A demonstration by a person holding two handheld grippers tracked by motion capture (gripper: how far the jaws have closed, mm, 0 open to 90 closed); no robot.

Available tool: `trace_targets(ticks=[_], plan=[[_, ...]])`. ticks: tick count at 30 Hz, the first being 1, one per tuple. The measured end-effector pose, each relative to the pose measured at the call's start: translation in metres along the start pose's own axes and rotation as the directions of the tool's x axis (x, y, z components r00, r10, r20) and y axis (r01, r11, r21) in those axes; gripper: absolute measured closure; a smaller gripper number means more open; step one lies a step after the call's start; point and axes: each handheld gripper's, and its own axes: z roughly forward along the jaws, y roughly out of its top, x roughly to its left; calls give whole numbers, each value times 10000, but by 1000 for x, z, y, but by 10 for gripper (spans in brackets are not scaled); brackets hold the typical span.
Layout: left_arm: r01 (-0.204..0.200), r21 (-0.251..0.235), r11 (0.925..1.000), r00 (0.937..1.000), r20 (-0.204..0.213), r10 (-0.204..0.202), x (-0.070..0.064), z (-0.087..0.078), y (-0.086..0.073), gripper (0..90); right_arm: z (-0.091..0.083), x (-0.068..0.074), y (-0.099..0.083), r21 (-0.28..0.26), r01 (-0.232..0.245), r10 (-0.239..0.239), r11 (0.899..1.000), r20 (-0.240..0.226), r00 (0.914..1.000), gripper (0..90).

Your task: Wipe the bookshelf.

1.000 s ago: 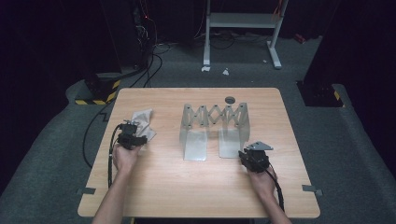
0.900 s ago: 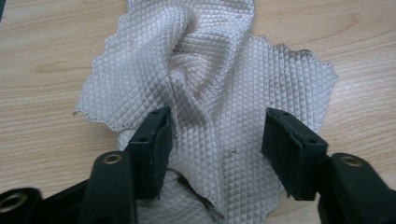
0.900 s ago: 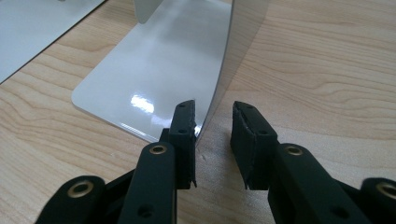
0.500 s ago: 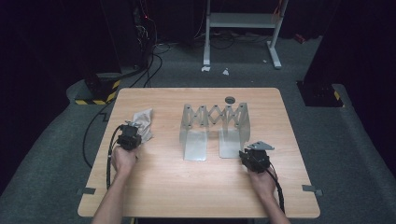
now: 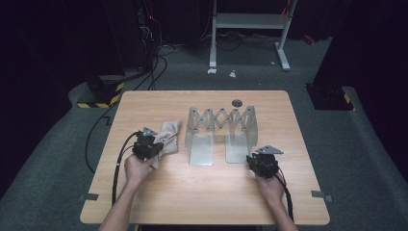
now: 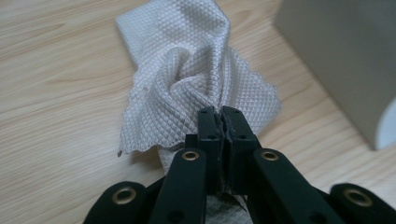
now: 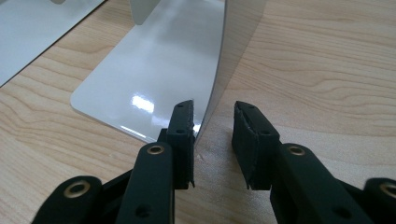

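1. My left hand-held gripper [image 6: 218,114] is clenched on a bunched fold of the waffle-weave cloth [image 6: 187,79]. The rest of the cloth trails ahead of the jaws and lies on the tabletop [image 5: 144,103].
2. From above, the cloth [image 5: 167,135] lies at the left of the tabletop, just beside the left base plate of the folding metal rack [image 5: 221,125]. Its long axis runs away from me, slanting toward the rack.
3. My left hand-held gripper [image 5: 153,140] is the nearer one by far. The right hand-held gripper [image 5: 260,155] sits well apart from the cloth, on the rack's far side.
4. The right hand-held gripper [image 7: 214,122] is released, and its jaws straddle the near edge of the rack's upright side plate [image 7: 223,60] without pinching it.
5. Since a second ago, my left hand and the cloth have slid right, closing on the rack. The right hand has barely shifted.
6. I judge the coming move turns on the gap between cloth and rack, now small.
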Motion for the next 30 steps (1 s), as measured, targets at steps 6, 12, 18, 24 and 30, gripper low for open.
trace_targets(ticks=[6,12,18,24,30], plan=[[-208,-110,9997,9969,757,215,-20,6,8,865,0,0,0,-6,74,-74,10000,-20,10000,701],[-463,-112,9989,9917,1194,473,-37,15,12,866,0,0,0,-5,85,-85,10000,-18,10000,703],[-574,-143,9982,9864,1535,589,-47,17,16,865,0,1,0,0,147,-147,9999,-101,9998,734],[-478,-518,9975,9806,1874,567,-52,10,21,866,0,2,0,-15,256,-256,9997,-95,9996,754],[-358,-847,9958,9775,2044,526,-52,0,23,866,0,2,0,-16,243,-243,9997,-86,9997,755]])
